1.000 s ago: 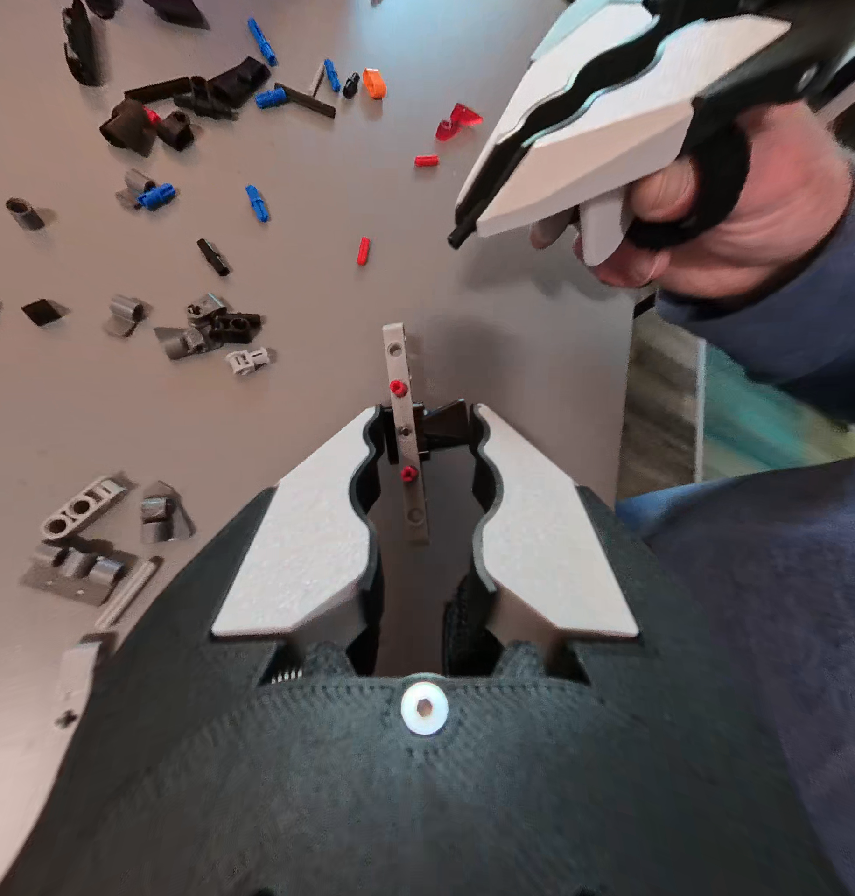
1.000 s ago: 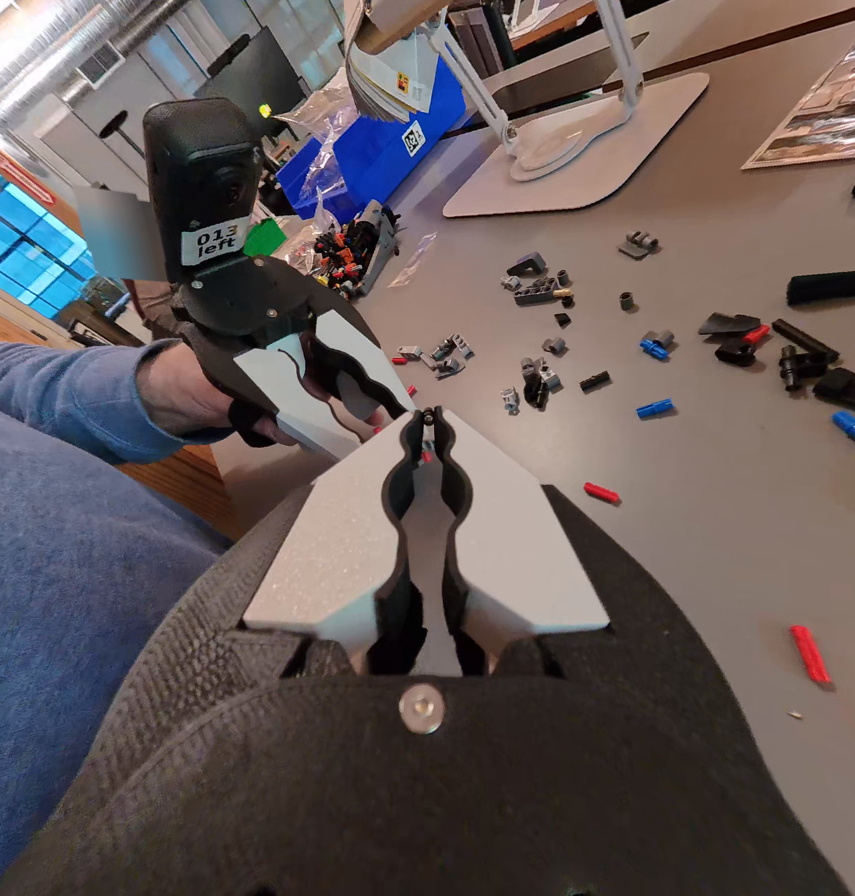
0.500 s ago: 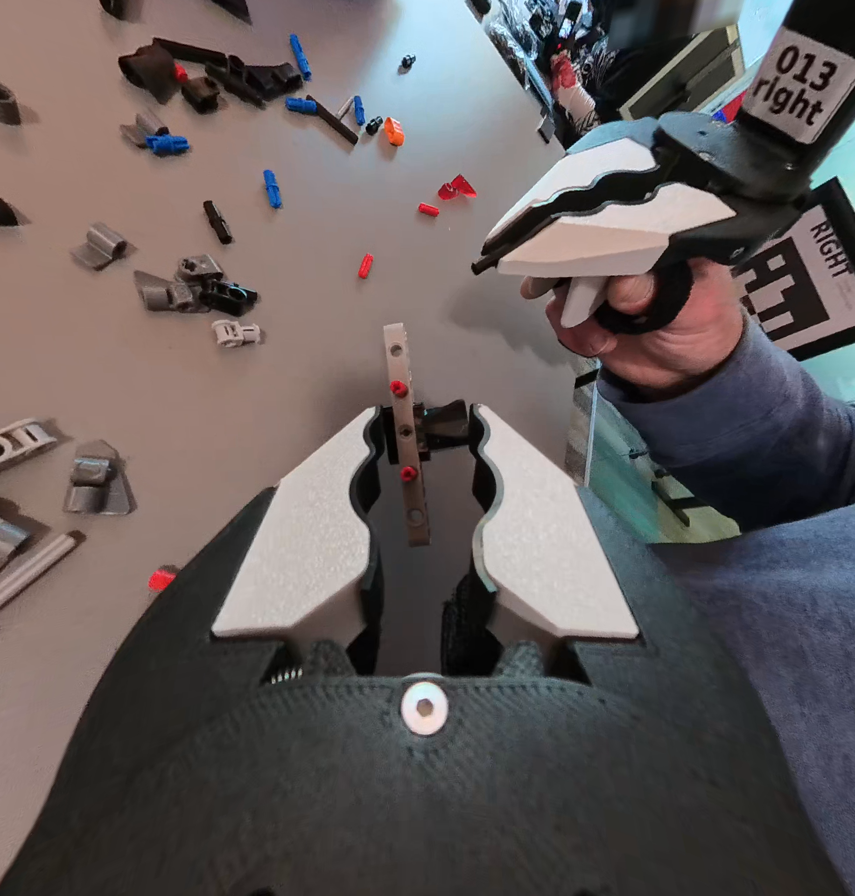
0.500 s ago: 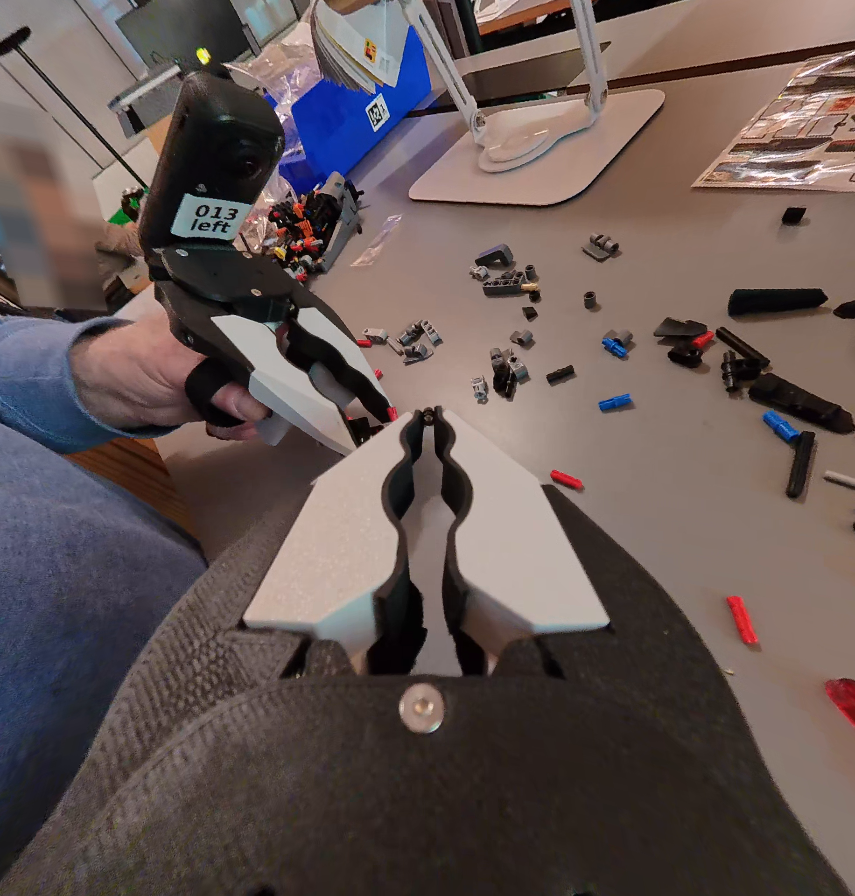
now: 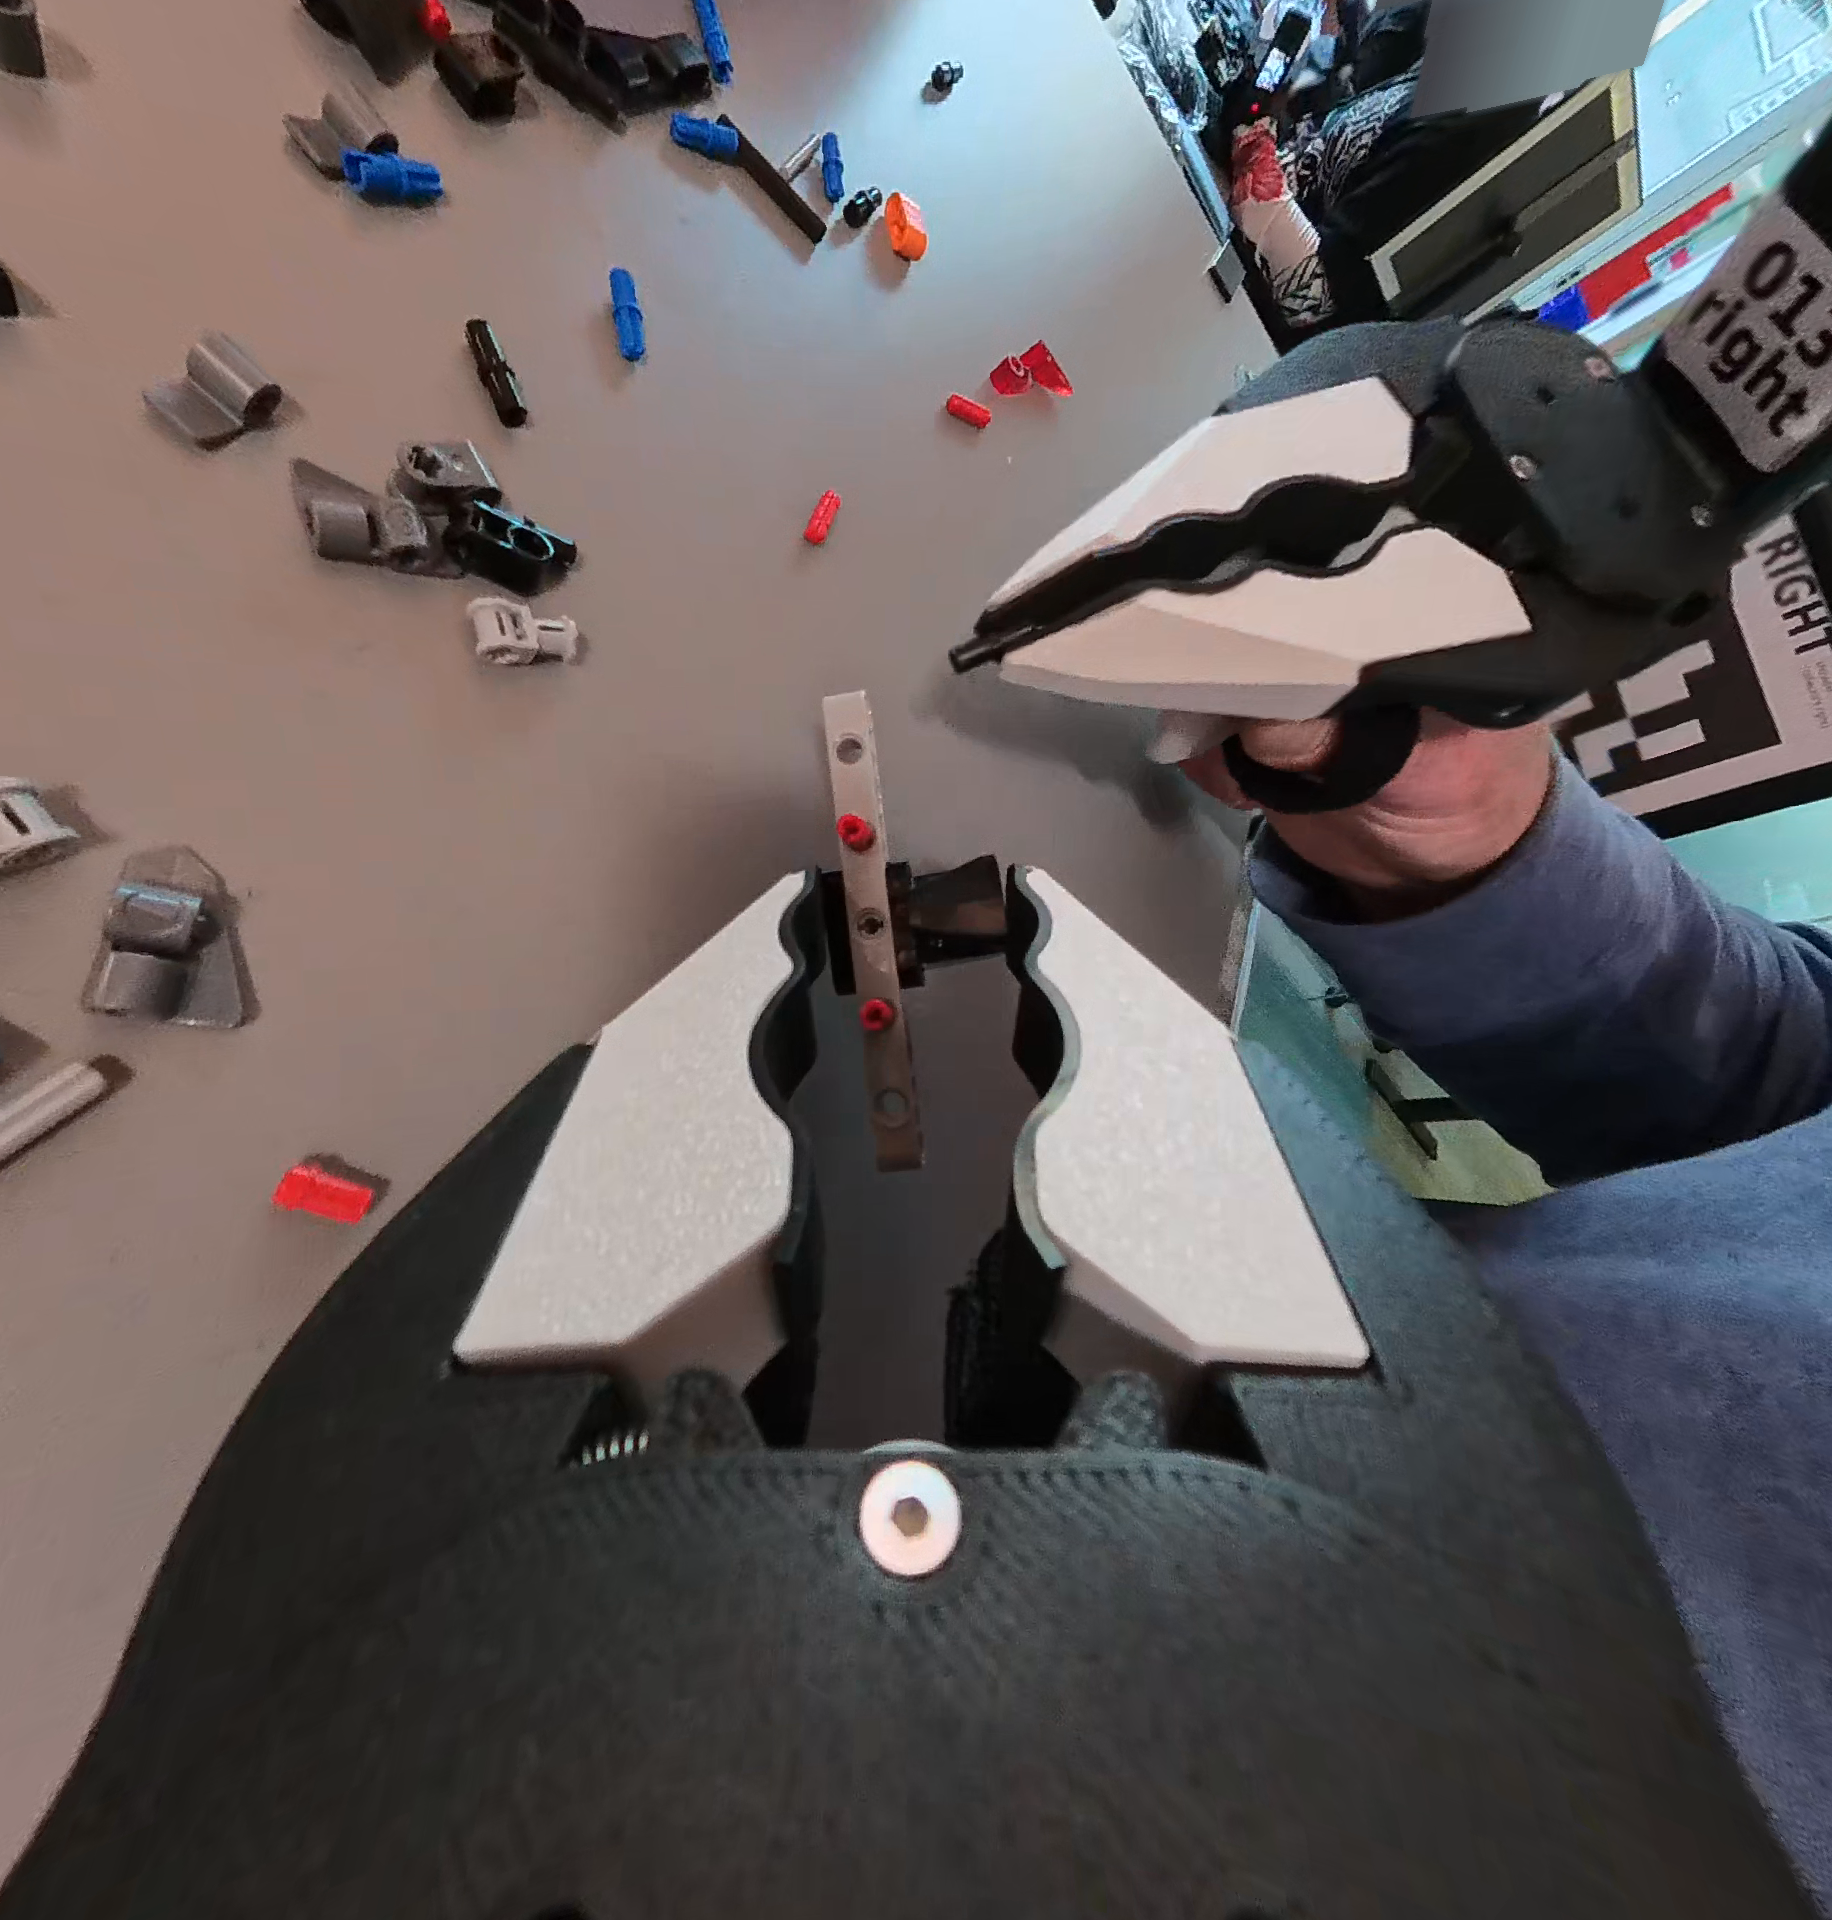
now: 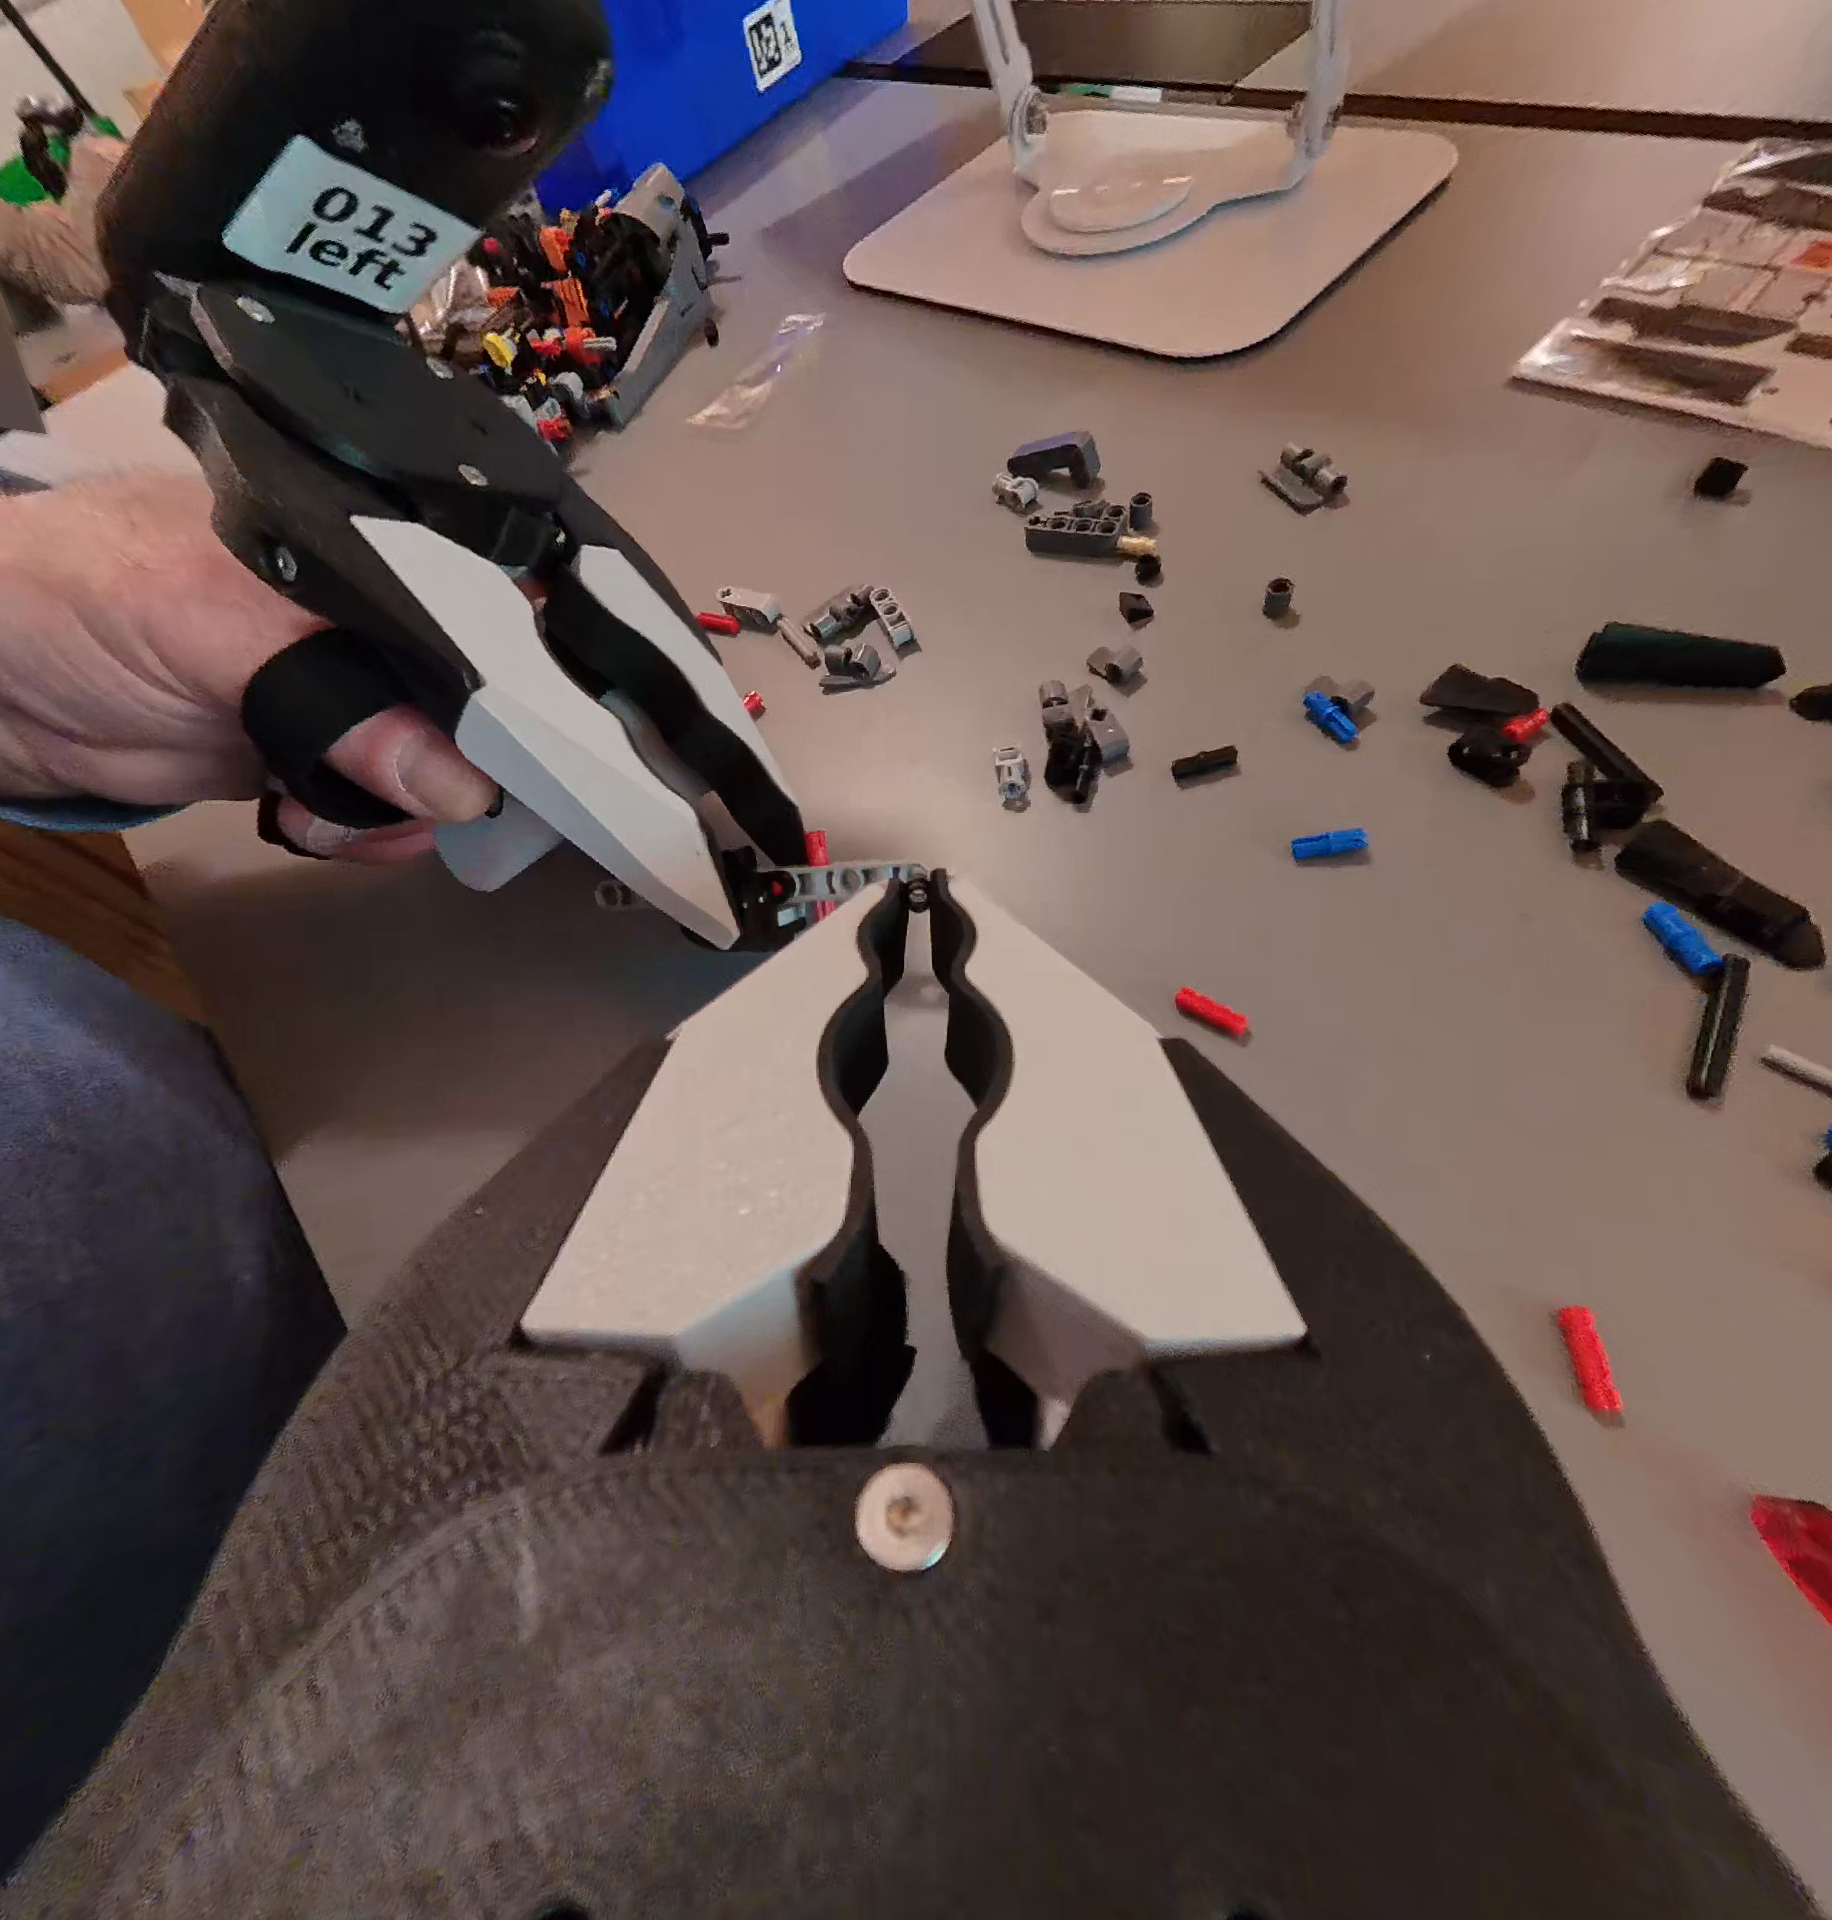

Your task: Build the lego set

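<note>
While the left gripper (image 5: pixel 907 914) clamps the grey beam (image 5: pixel 870 914) steady at centre frame, the right gripper (image 6: pixel 917 894) pinches a black pin (image 6: pixel 917 896), lining it up with the beam's end hole, I'd guess.

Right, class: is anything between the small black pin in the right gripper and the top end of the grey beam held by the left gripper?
Nothing visible. The black pin in the right gripper faces the grey beam across open air; loose parts lie on the table behind.
</note>
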`<state>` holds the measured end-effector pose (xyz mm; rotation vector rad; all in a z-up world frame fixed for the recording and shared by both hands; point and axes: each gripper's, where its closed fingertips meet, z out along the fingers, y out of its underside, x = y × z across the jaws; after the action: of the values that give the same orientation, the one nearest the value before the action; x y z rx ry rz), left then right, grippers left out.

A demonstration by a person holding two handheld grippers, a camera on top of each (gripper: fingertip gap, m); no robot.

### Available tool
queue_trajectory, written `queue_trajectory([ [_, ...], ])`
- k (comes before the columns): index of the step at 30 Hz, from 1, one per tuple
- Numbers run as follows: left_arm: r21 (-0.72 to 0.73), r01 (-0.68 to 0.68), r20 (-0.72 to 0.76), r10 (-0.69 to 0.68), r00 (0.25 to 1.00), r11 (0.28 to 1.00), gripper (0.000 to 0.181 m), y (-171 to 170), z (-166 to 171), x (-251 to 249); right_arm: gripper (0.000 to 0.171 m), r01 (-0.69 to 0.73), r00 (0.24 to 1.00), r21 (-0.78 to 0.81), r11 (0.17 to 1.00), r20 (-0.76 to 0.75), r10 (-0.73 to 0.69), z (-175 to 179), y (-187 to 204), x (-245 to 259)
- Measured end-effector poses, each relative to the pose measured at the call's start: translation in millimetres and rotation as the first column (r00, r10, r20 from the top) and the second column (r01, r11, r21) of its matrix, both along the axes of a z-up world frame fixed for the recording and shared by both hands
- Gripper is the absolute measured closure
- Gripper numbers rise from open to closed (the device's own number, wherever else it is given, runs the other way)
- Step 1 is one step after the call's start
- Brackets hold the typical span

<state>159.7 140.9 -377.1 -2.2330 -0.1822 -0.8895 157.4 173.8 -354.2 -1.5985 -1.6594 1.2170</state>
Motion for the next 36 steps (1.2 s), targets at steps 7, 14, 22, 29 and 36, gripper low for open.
queue_trajectory([
  [7, -0.006, 0.000, 0.013, 0.000, 1.000, 1.000, 0.148, 3, 0, 2, 0.170, -0.023, 0.999, 0.123, 0.992, 0.046, 0.018, -13, -5, -10],
  [14, -0.034, -0.006, 0.015, 0.007, 1.000, 0.999, 0.148, 3, -2, 0, 0.170, -0.016, 0.998, 0.187, 0.982, 0.067, 0.003, -18, -3, -12],
  [22, -0.091, 0.000, 0.029, 0.002, 1.000, 0.996, 0.148, 4, -6, -1, 0.170, -0.011, 0.996, 0.248, 0.969, 0.085, -0.011, -25, -2, -14],
  [29, -0.129, 0.002, 0.098, 0.010, 0.995, 0.992, 0.148, 5, -7, -2, 0.170, -0.027, 0.994, 0.250, 0.968, 0.107, 0.000, -28, -2, -15],
  [36, -0.161, 0.017, 0.138, 0.005, 0.990, 0.987, 0.147, 6, -8, -3, 0.170, -0.086, 0.993, 0.306, 0.948, 0.108, 0.055, -30, -2, -18],
])
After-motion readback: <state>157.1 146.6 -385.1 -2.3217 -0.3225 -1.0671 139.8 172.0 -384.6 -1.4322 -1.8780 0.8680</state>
